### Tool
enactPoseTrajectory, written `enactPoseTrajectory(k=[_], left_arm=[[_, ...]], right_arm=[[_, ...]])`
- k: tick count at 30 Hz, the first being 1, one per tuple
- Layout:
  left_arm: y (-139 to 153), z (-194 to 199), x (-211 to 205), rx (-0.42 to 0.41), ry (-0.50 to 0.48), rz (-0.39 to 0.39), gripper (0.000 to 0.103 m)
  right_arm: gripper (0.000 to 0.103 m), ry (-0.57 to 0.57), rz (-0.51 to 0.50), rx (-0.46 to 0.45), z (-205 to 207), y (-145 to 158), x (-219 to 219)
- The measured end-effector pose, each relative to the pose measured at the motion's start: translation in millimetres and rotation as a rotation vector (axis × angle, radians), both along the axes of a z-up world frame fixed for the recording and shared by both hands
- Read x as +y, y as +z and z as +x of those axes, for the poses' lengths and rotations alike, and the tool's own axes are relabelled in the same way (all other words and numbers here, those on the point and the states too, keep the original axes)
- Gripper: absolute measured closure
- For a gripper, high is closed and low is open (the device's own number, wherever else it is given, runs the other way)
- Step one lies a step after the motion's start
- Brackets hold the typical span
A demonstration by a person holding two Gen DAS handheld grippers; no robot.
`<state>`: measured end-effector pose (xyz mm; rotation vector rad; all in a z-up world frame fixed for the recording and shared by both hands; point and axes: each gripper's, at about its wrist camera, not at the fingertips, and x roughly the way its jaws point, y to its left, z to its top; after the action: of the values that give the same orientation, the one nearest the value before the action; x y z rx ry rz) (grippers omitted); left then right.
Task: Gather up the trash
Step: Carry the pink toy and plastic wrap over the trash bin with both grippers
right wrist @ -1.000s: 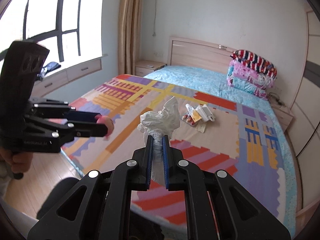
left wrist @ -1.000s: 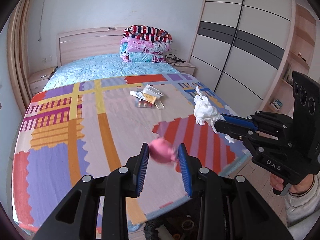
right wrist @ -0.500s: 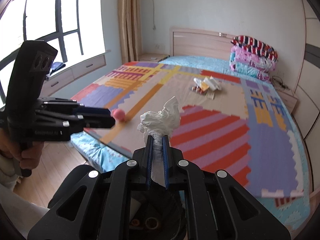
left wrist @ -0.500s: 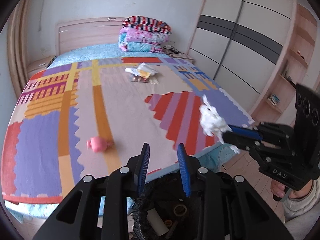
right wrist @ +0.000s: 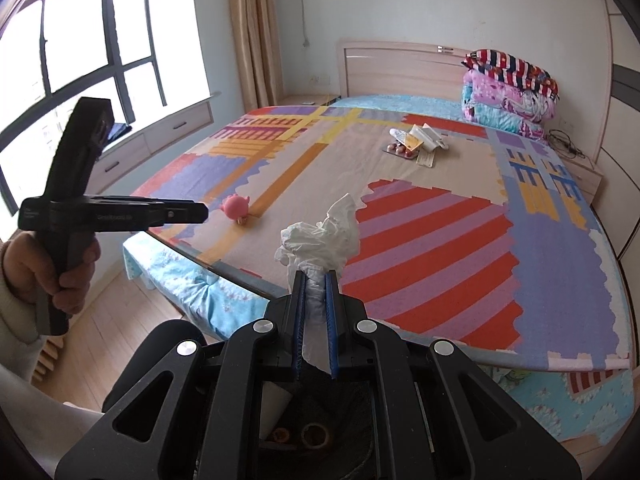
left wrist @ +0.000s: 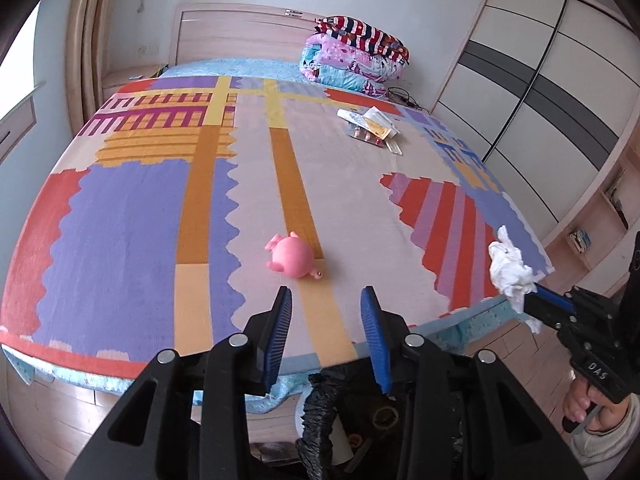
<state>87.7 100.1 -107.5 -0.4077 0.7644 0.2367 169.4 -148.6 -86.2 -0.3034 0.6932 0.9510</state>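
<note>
My right gripper (right wrist: 314, 278) is shut on a crumpled white tissue (right wrist: 320, 240), held above the foot edge of the bed; the left wrist view shows the tissue (left wrist: 510, 270) at the tips of that gripper (left wrist: 536, 300). My left gripper (left wrist: 325, 292) has nothing between its blue pads and its jaws are opening. A pink pig toy (left wrist: 292, 258) lies on the patterned bedspread (left wrist: 132, 220) just beyond its fingertips. A bin lined with a black bag (left wrist: 320, 408) stands under both grippers, half hidden by them.
A pile of medicine packs and blister strips (left wrist: 370, 126) lies far up the bed. Folded quilts (left wrist: 354, 58) sit by the headboard. A wardrobe (left wrist: 540, 100) lines the right wall, and a window seat (right wrist: 168, 132) the left. Wooden floor (right wrist: 120, 300) surrounds the bin.
The pink toy has left my left gripper and now lies on the bed. Both grippers have sunk toward the bin at the bed's foot. The left jaws stand wider than before.
</note>
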Motion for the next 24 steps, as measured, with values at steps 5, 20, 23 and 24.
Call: enactPoseTrajectory(k=[5,20,23,24], left_arm=[[-3,7,11,-0.008,0.025,-0.018,0.069],[-25,32,52,0.022,0.104,-0.192,0.069],[-27,36,52,0.022,0.096,-0.185,0.069],[-27,37,52,0.020,0.095,-0.184,0.069]], right_arm=[[0.093,0.002,-0.002,0.003,-1,0,0],[0.092,-0.007,-0.003,0.018,3,-5,1],[0.092,-0.006,-0.002,0.020,3,-6,2],[0.092,-0.006,-0.003,0.020,4,-6,2]])
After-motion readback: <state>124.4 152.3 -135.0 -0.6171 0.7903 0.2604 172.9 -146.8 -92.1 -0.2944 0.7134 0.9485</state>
